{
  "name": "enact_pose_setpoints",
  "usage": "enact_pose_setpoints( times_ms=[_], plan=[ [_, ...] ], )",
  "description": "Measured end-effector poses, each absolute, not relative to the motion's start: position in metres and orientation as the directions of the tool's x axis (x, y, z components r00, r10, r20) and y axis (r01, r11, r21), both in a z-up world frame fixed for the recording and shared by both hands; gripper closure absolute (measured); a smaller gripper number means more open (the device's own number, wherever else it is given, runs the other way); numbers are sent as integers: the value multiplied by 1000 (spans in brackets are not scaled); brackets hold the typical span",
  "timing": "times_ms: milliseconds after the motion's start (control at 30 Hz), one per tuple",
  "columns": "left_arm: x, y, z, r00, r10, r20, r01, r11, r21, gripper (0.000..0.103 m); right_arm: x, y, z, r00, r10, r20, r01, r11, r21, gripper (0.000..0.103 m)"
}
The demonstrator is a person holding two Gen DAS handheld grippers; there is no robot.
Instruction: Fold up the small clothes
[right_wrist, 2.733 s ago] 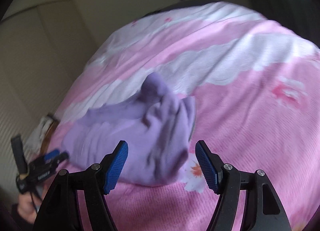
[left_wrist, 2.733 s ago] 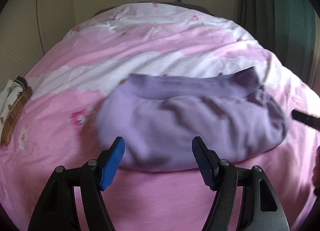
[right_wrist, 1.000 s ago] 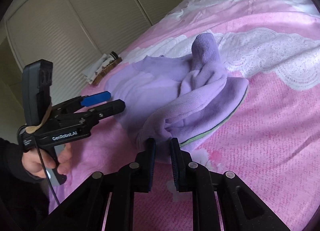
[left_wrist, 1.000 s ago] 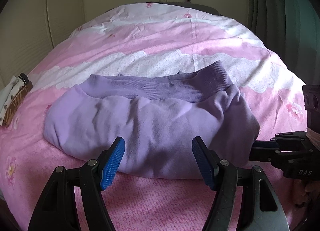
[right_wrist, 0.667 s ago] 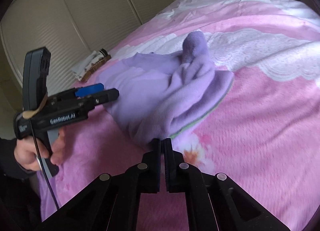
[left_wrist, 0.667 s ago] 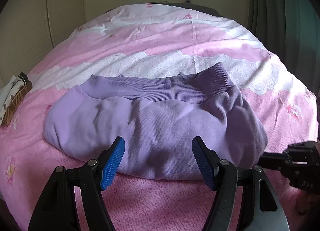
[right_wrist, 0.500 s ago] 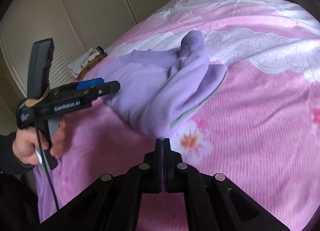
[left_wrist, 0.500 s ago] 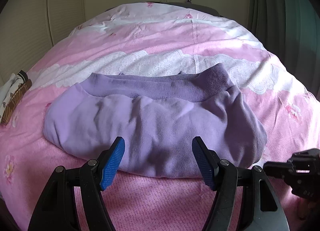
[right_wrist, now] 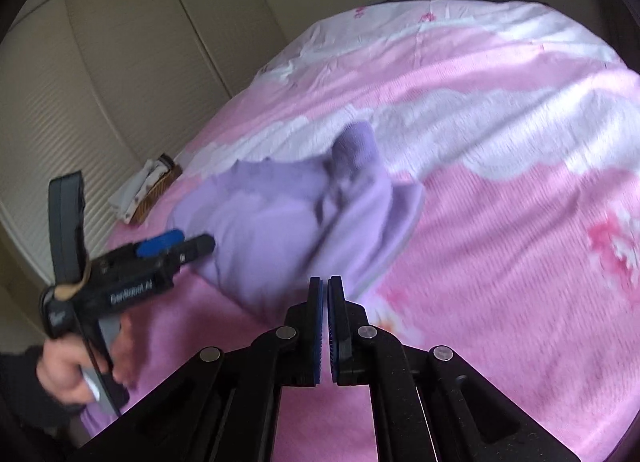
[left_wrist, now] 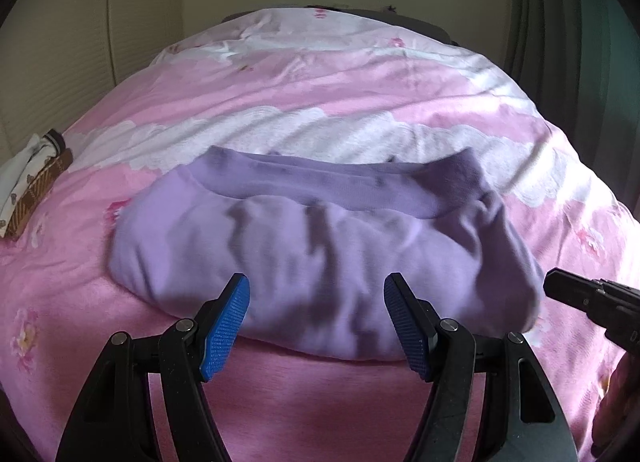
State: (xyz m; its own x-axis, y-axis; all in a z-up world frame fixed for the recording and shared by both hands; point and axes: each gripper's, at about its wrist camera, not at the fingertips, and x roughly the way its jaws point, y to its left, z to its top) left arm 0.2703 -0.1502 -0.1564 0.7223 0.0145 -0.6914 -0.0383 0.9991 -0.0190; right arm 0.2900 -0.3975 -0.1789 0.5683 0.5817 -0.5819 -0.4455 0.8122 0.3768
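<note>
Left wrist view first: at the far left edge we see a small patterned cloth (left_wrist: pixel 30 186) lying on the pink and white bedspread (left_wrist: pixel 320 86), well apart from everything else. Moving right, the purple garment (left_wrist: pixel 320 258) lies folded in the middle of the bed, its darker ribbed band along the far edge. Our left gripper (left_wrist: pixel 316 320) hangs over the garment's near edge with its 2 blue pads (left_wrist: pixel 226 324) spread wide and nothing between them. At the right edge, the tip of our right gripper (left_wrist: pixel 592 302) sits just beside the garment's right corner. From the right wrist view, a hand (right_wrist: pixel 68 374) in a dark sleeve holds the left gripper (right_wrist: pixel 176 248) at the left, its tip near the garment (right_wrist: pixel 304 222). The right gripper (right_wrist: pixel 325 302) has its pads pressed together, empty, just short of the garment's near edge.
</note>
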Motion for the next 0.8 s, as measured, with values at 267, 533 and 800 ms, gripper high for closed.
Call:
enact_pose_setpoints(
  times_ms=[267,533,800],
  plan=[
    [274,-103,-164,699,21,-715,-76,996,-45,34,302,-368,-205,563,415,-715,-315,907,278,99],
    [289,-98,-153,701,-22,-713,-37,997,-67,34,297,-392,-168,715,358,-600,-200,928,316,15],
    [310,-110,-130,732,-48,-680,9,998,-61,34,360,-410,-185,609,501,-614,-174,840,514,32]
  ],
)
